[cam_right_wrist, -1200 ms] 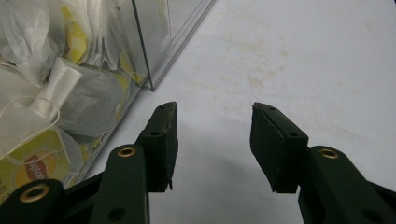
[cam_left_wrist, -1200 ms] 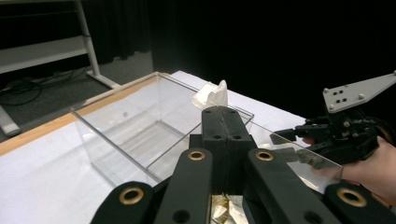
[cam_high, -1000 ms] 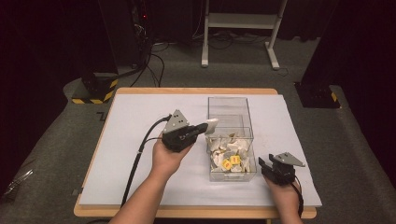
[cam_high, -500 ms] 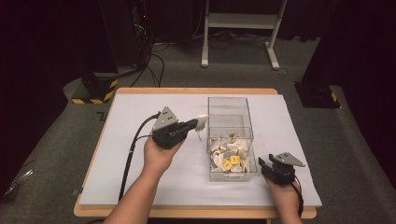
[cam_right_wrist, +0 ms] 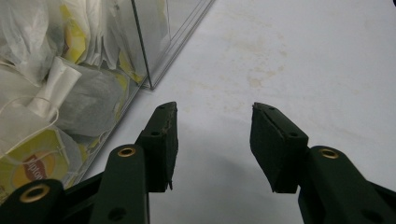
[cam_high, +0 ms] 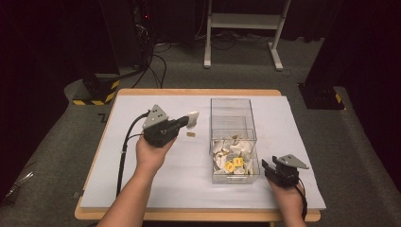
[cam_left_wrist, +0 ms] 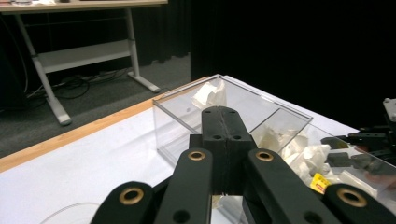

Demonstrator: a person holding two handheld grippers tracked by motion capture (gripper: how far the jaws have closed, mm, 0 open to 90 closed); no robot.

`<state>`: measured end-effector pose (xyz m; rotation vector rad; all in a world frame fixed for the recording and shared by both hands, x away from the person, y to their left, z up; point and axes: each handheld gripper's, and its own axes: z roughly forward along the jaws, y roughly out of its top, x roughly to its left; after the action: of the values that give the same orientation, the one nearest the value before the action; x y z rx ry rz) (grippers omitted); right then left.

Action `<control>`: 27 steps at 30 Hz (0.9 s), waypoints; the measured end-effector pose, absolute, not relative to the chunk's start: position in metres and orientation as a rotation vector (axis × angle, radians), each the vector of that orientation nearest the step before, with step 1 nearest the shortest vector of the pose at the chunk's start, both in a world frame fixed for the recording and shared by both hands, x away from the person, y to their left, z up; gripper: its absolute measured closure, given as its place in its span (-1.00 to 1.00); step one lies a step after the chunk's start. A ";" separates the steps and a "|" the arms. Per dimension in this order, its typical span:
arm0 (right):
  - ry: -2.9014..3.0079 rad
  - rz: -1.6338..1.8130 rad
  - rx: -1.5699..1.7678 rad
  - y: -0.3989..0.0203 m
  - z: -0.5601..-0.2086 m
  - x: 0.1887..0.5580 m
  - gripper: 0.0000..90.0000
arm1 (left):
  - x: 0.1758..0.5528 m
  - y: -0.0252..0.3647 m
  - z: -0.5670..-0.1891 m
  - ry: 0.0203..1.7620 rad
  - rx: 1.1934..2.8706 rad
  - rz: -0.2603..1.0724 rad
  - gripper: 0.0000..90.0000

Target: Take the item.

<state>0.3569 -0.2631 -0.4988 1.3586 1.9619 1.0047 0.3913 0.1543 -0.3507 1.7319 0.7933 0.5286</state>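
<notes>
Nearest us, our right gripper [cam_high: 267, 166] rests on the white table cover [cam_high: 189, 189], jaws apart with nothing between them, just beside the clear box [cam_high: 234, 137] of tea bags [cam_high: 231, 153]. Farther off, our left gripper [cam_high: 187, 122] is clamped on what seems a tea bag [cam_high: 192, 118], its small tag [cam_high: 190, 135] hanging over the cover, left of the box.

A clear plastic box [cam_high: 234, 142] is packed with white tea bags [cam_high: 227, 151] with yellow tags [cam_high: 233, 164]. Black grippers [cam_high: 187, 124] are topped with grey plates, and the table [cam_high: 142, 189] is covered in white.
</notes>
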 end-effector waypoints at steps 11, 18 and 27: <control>1.958 1.004 1.360 -0.263 -0.499 0.357 0.16 | 0.401 0.175 -0.352 0.847 1.718 0.558 1.00; 1.958 1.007 1.356 -0.263 -0.499 0.357 0.15 | 0.405 0.186 -0.351 0.871 1.700 0.585 1.00; 1.961 1.002 1.352 -0.263 -0.499 0.357 0.15 | 0.410 0.200 -0.352 0.905 1.679 0.618 1.00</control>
<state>0.3568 -0.2629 -0.4990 1.3516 1.9606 1.0015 0.4104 0.2003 -0.3520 1.6789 0.9049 0.6179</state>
